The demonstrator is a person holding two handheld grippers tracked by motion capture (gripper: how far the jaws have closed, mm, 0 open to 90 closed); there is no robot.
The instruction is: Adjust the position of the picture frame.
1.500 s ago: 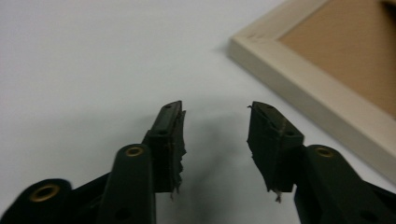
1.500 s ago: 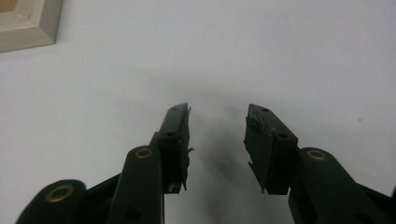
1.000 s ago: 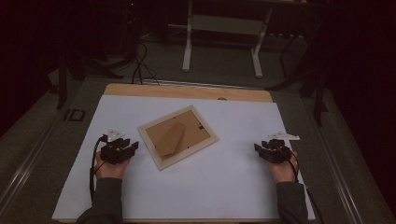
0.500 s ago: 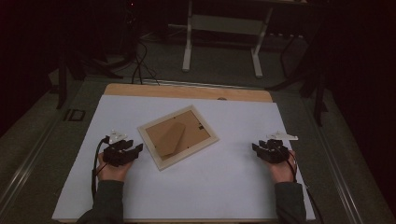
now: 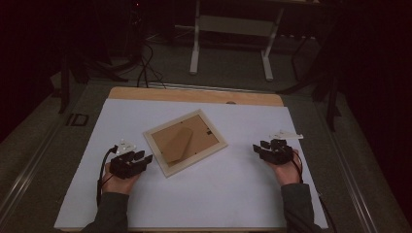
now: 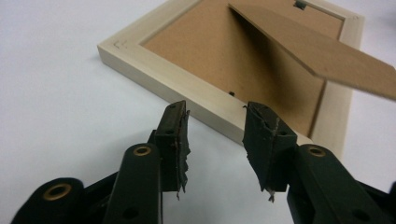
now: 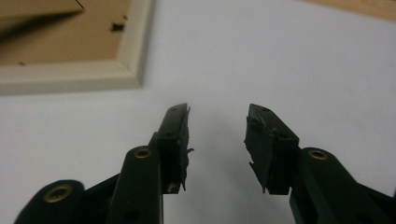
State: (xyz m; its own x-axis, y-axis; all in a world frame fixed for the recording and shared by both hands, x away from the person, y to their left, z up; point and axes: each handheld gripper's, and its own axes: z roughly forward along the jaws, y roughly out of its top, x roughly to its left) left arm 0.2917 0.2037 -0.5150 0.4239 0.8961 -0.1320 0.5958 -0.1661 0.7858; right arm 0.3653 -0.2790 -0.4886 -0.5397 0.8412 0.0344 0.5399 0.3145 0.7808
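Note:
A pale wooden picture frame [image 5: 184, 143] lies face down in the middle of the white tabletop [image 5: 218, 194], its brown back up and turned at an angle. Its brown stand flap [image 6: 317, 51] is propped up off the backing. My left gripper [image 5: 145, 158] is open at the frame's near-left rail [image 6: 177, 81]. In the left gripper view the left gripper [image 6: 215, 126] has just been closing its jaws, with nothing between them, and the tips stop just short of the rail. My right gripper [image 5: 258, 147] is open and empty to the right of the frame. Seen from the right gripper [image 7: 217, 126], a frame corner [image 7: 133, 51] lies ahead to the left.
A strip of bare wood [image 5: 194, 94] runs along the table's far edge. Beyond it stand a white metal table base [image 5: 233, 43] and dark cables [image 5: 145, 63] on the floor. A person's hands and dark sleeves come in at the bottom.
My right gripper has shifted left toward the frame. The left gripper has stayed about where it was at the frame's near-left edge. The frame has not moved.

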